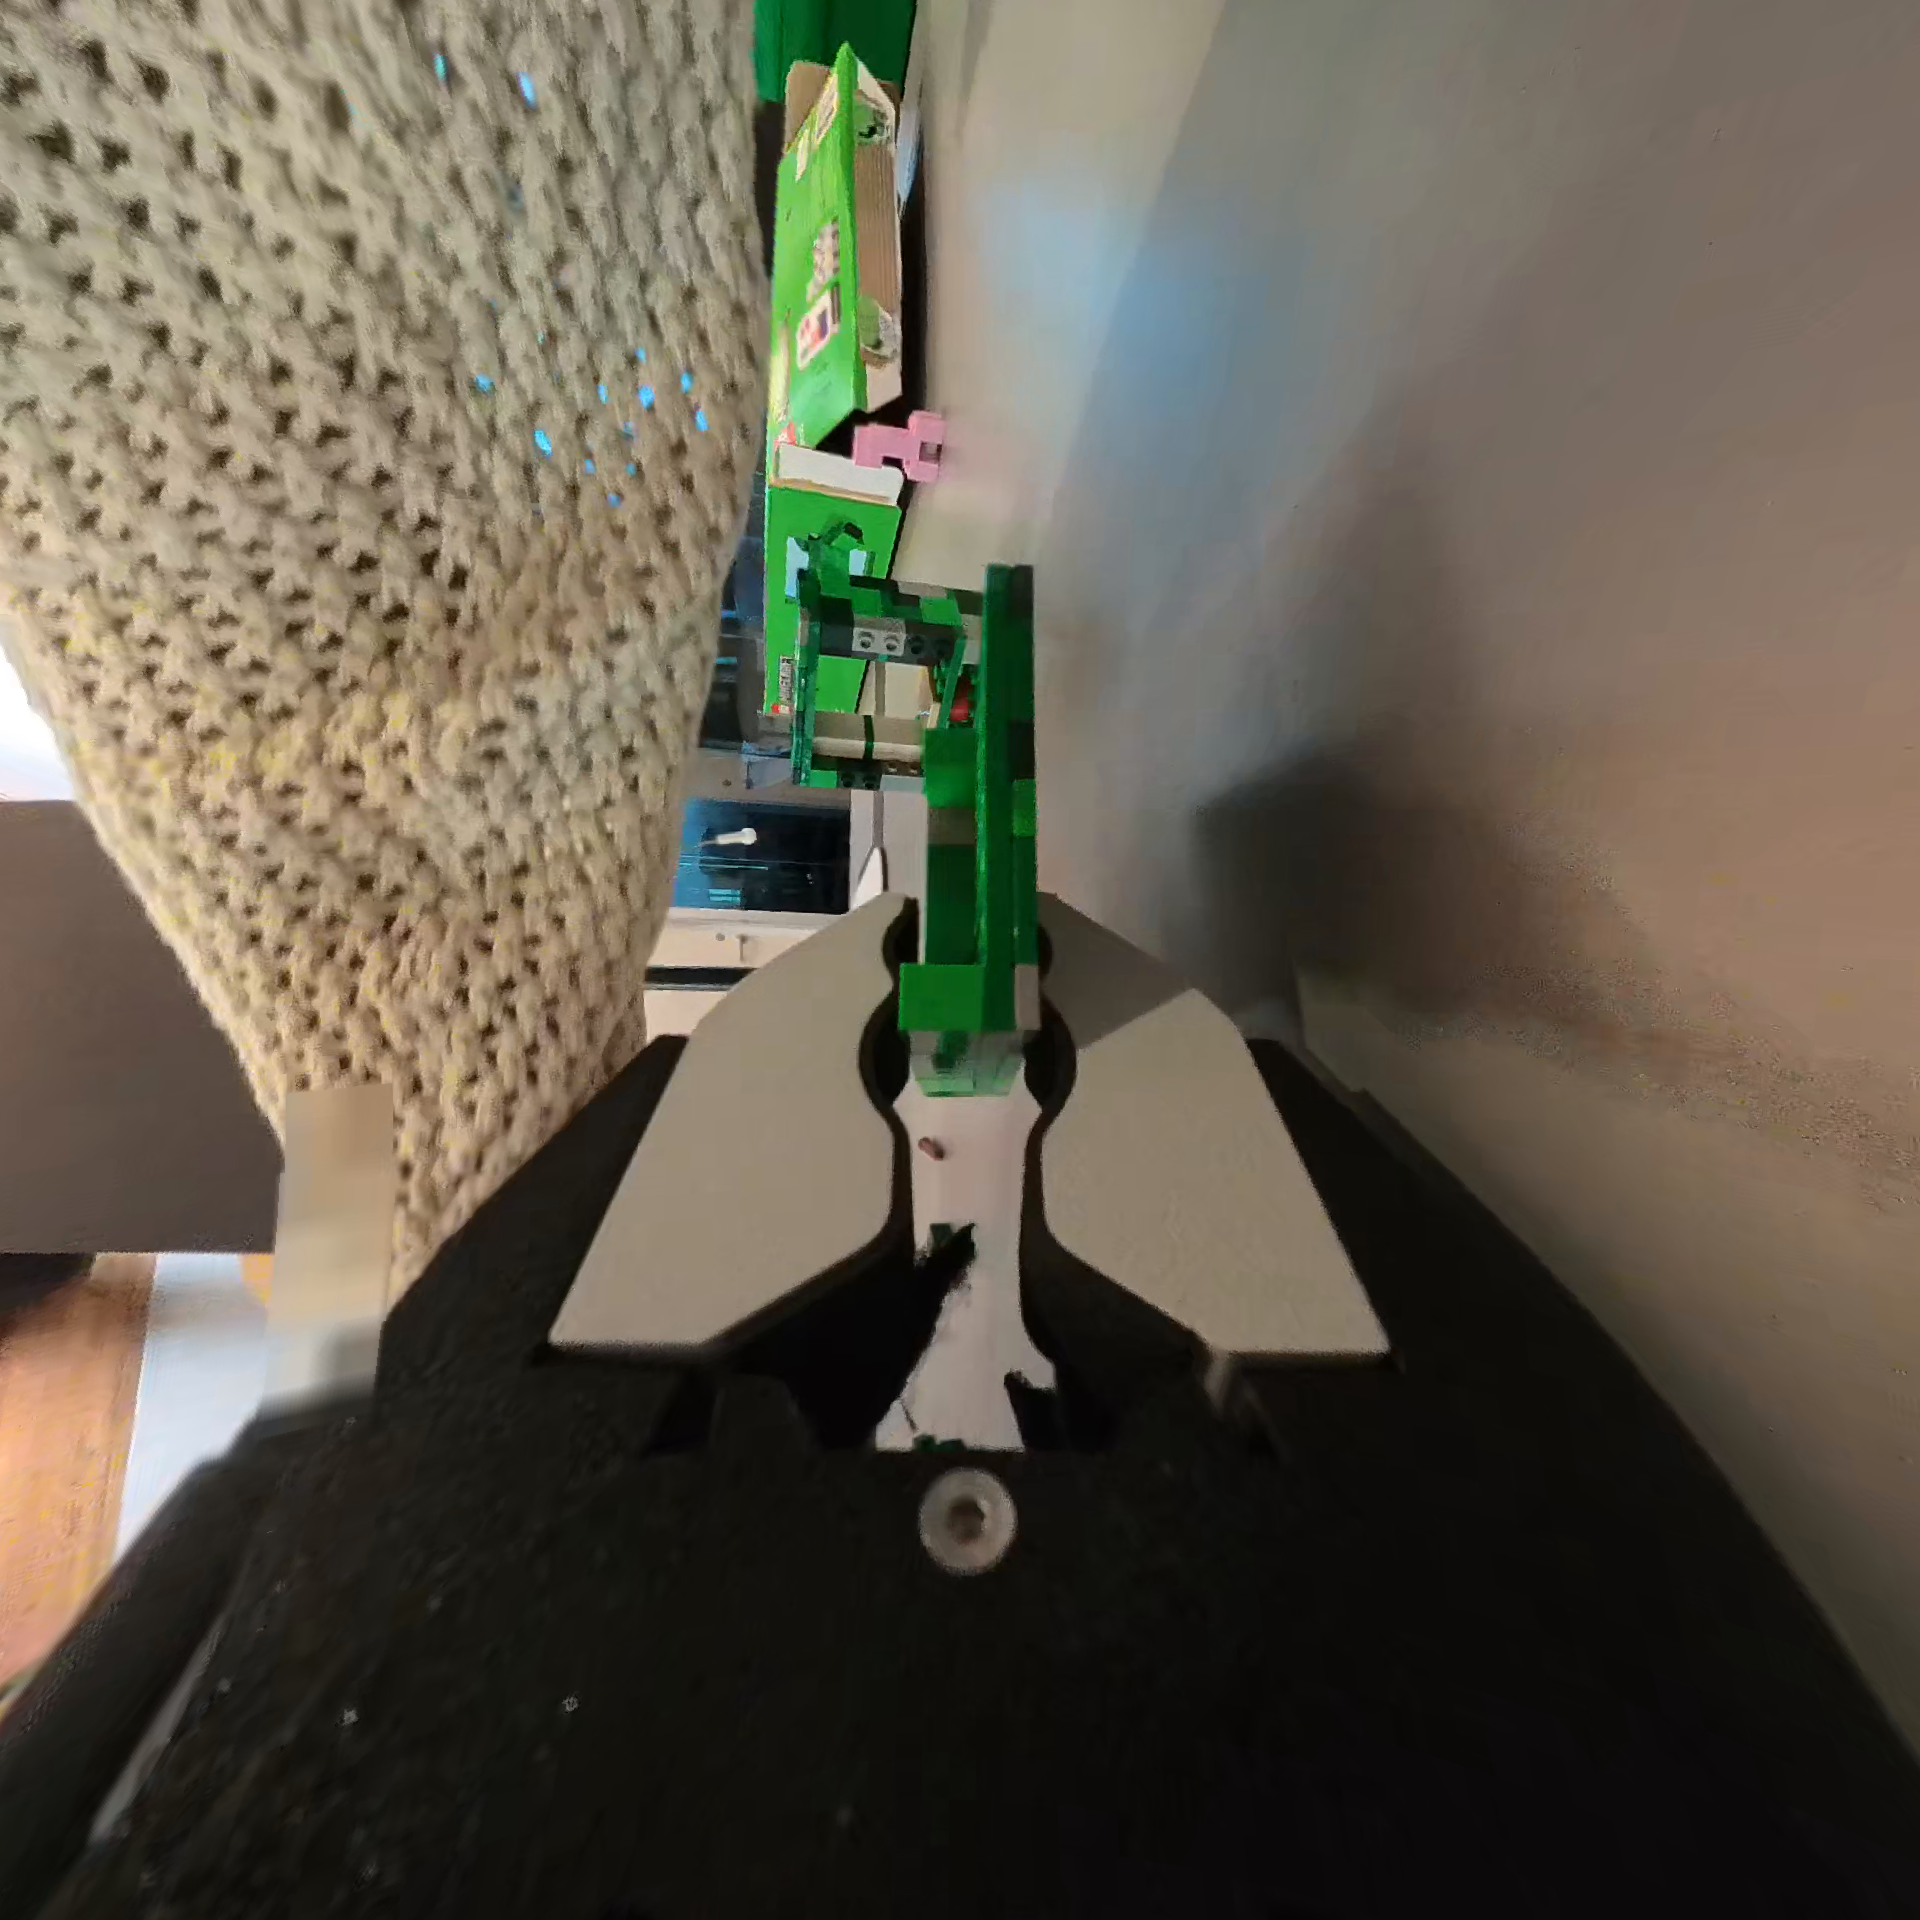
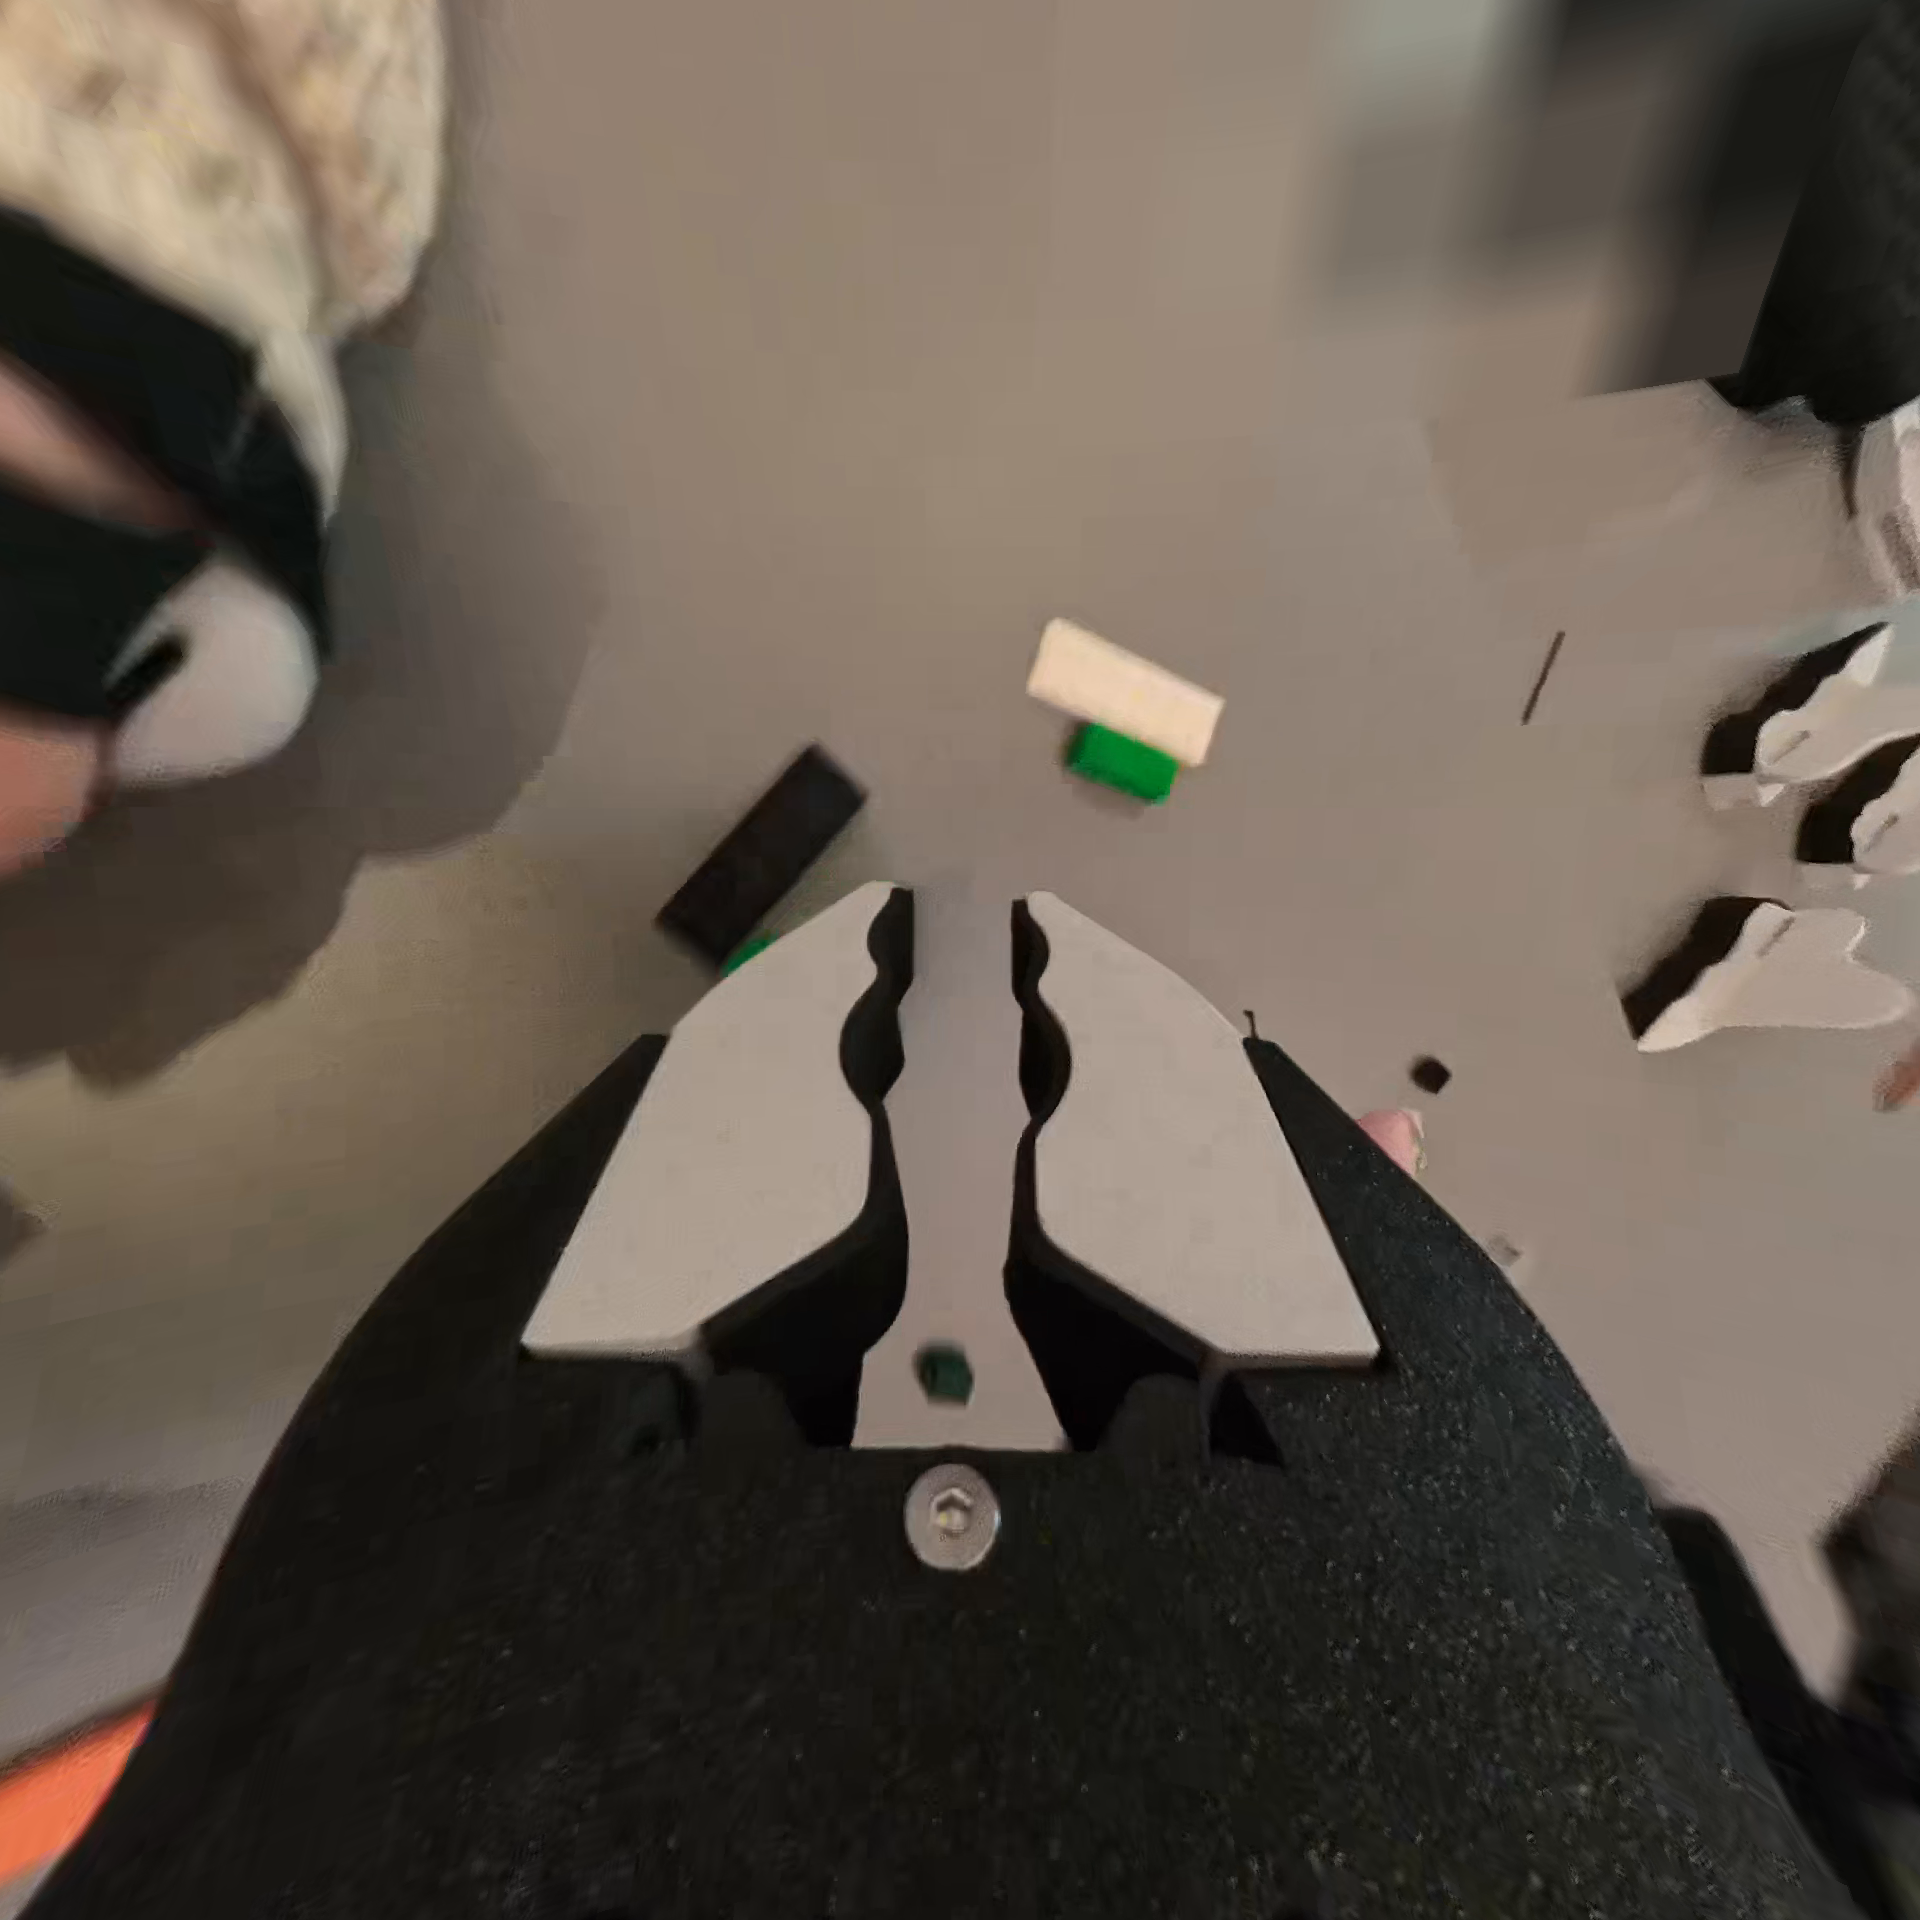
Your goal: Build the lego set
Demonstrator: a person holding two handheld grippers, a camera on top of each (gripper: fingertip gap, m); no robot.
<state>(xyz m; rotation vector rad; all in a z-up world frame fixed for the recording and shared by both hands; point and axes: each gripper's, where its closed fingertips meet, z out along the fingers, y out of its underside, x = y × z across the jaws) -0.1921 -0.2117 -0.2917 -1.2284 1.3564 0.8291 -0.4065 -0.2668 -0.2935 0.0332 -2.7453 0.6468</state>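
Observation:
My left gripper (image 1: 971, 925) is shut on the green lego build (image 1: 977, 831), gripping the edge of its flat green base; the view is rolled sideways, with the table (image 1: 1455, 520) on the right. My right gripper (image 2: 963, 896) is open and empty above the grey table (image 2: 831, 416). Ahead of it lie a white brick (image 2: 1124, 690) with a small green brick (image 2: 1122, 766) against it, and a black brick (image 2: 764, 852) to the left. A tiny dark green piece (image 2: 943, 1375) shows between its fingers.
The green lego box (image 1: 821, 301) and a pink lego piece (image 1: 902, 445) lie beyond the build. A knitted sleeve (image 1: 364, 520) fills the left. In the right wrist view, spare white gripper fingers (image 2: 1808, 769) lie at right, with a small black piece (image 2: 1430, 1074) nearby.

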